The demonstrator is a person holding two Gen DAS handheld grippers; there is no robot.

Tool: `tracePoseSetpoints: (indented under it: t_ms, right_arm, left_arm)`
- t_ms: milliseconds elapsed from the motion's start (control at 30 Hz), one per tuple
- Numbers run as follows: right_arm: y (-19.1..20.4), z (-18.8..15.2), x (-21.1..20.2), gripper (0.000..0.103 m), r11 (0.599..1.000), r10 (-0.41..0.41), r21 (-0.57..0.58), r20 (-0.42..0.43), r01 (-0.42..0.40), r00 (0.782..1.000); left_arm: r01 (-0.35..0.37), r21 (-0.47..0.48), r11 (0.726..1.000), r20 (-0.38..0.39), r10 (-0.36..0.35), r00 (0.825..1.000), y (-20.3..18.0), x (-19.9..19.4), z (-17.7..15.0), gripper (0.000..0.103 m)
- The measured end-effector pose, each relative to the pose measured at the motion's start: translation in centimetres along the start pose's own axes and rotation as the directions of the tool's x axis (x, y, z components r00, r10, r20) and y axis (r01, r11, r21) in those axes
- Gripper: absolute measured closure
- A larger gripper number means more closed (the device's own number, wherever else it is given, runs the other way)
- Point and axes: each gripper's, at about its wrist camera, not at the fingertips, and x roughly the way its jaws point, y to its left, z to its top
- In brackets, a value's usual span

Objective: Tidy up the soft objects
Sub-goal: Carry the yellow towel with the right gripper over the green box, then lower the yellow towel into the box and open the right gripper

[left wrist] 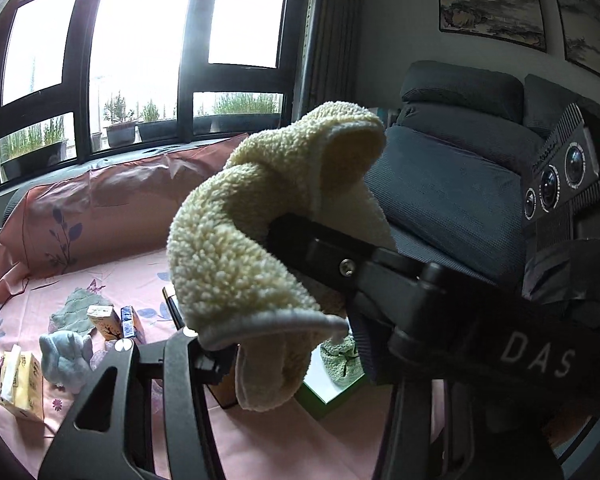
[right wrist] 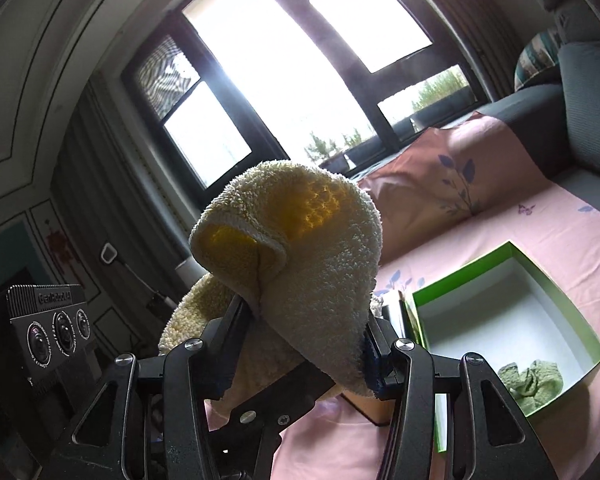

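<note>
I am holding the cream towel (right wrist: 300, 264) up in the air, both the left gripper (left wrist: 220, 344) and right gripper (right wrist: 304, 344) clamped on it. Next, I judge, lowering it into the green box (right wrist: 512, 256) at four o'clock, beside the green cloth (right wrist: 534, 380).

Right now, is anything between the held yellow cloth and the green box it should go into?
Nothing visible blocks it. The yellow cloth is held in the air by both tools, and the green box lies open on the pink sheet, holding only a green cloth in one corner.
</note>
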Motion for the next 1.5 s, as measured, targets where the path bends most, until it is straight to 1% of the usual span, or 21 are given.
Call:
tracePoseSetpoints:
  t_ms: [67,100,167,200,233,333,467,567,633,733,800,933,1033,1100,1200,1267,1367,1433,1467,1500]
  right_arm:
    - [-1.3,0.4,-0.6,0.050,0.999,-0.020,0.035,0.025,0.019,1.000]
    - [-2.1,0.5,-0.9,0.050,0.998,-0.042,0.053,0.036,0.041,0.998]
    - [-3.4,0.8,-1.4,0.050,0.992,-0.107,0.078,0.067,0.102,0.992]
    - [-4.0,0.8,-1.7,0.050,0.988,-0.125,0.096,0.079,0.117,0.989]
    - [-4.9,0.9,-1.8,0.050,0.986,-0.124,0.119,0.081,0.114,0.989]
    - [-7.4,0.9,-1.7,0.051,0.980,-0.098,0.184,0.077,0.083,0.992]
    - [-9.8,0.6,-1.2,0.051,0.962,-0.114,0.256,0.054,0.096,0.992]
    - [-11.2,0.3,-0.8,0.051,0.949,-0.124,0.296,0.030,0.110,0.992]
    - [-12.2,0.0,-0.7,0.051,0.939,-0.131,0.323,0.019,0.118,0.991]
    - [-13.8,-0.3,-0.6,0.051,0.925,-0.154,0.353,0.008,0.141,0.988]
    - [-14.7,-0.7,-0.5,0.051,0.913,-0.159,0.379,-0.010,0.151,0.987]
    - [-16.7,-1.4,0.3,0.051,0.878,-0.188,0.437,-0.061,0.196,0.980]
    - [-17.7,-1.8,0.5,0.051,0.854,-0.230,0.458,-0.098,0.248,0.968]
    - [-18.1,-2.0,0.6,0.051,0.845,-0.244,0.463,-0.113,0.269,0.963]
    - [-18.6,-2.2,0.8,0.051,0.835,-0.250,0.473,-0.130,0.281,0.960]
    - [-18.9,-2.3,1.1,0.051,0.826,-0.255,0.481,-0.146,0.294,0.956]
    - [-18.9,-2.2,1.0,0.051,0.816,-0.281,0.483,-0.151,0.319,0.948]
    - [-18.6,-2.0,0.7,0.050,0.822,-0.283,0.478,-0.131,0.311,0.950]
    - [-18.4,-1.9,0.4,0.049,0.824,-0.280,0.480,-0.118,0.302,0.953]
    - [-18.2,-1.8,0.1,0.043,0.825,-0.281,0.482,-0.102,0.295,0.954]
  left_arm:
    - [0.024,0.014,1.000,-0.019,-0.024,1.000,-0.9,1.3,0.3,0.056]
    - [0.038,0.017,0.999,-0.031,-0.038,0.999,-1.2,2.0,0.4,0.056]
    - [0.086,0.002,0.996,-0.061,-0.086,0.994,-1.5,3.4,0.7,0.056]
    - [0.112,-0.010,0.994,-0.079,-0.113,0.991,-1.9,4.0,0.8,0.056]
    - [0.125,-0.018,0.992,-0.096,-0.126,0.987,-2.2,4.7,0.9,0.056]
    - [0.113,0.001,0.994,-0.123,-0.112,0.986,-3.3,6.4,0.9,0.056]
    - [0.102,0.018,0.995,-0.164,-0.098,0.982,-4.2,8.8,0.7,0.056]
    - [0.099,-0.005,0.995,-0.217,-0.098,0.971,-4.6,10.7,0.3,0.056]
    - [0.107,-0.028,0.994,-0.248,-0.111,0.962,-4.5,11.8,0.2,0.056]
    - [0.107,-0.035,0.994,-0.272,-0.113,0.956,-4.7,13.2,-0.1,0.056]
    - [0.093,-0.023,0.995,-0.290,-0.095,0.952,-5.0,14.3,-0.3,0.056]
    - [0.080,-0.013,0.997,-0.350,-0.079,0.934,-5.3,16.6,-1.2,0.056]
    - [0.073,-0.024,0.997,-0.381,-0.077,0.921,-5.1,18.0,-1.6,0.056]
    - [0.066,-0.024,0.998,-0.398,-0.070,0.915,-5.2,18.7,-2.0,0.056]
    - [0.053,-0.011,0.999,-0.399,-0.053,0.915,-5.2,19.3,-2.2,0.056]
    - [0.043,-0.013,0.999,-0.411,-0.045,0.911,-5.1,19.5,-2.4,0.055]
    - [0.058,-0.030,0.998,-0.412,-0.065,0.909,-4.9,19.2,-2.4,0.053]
    - [0.065,-0.026,0.998,-0.398,-0.070,0.915,-5.0,18.7,-2.2,0.047]
    - [0.066,-0.021,0.998,-0.385,-0.069,0.920,-5.0,18.2,-2.0,0.041]
    - [0.067,-0.016,0.998,-0.372,-0.068,0.926,-5.0,17.8,-1.8,0.034]
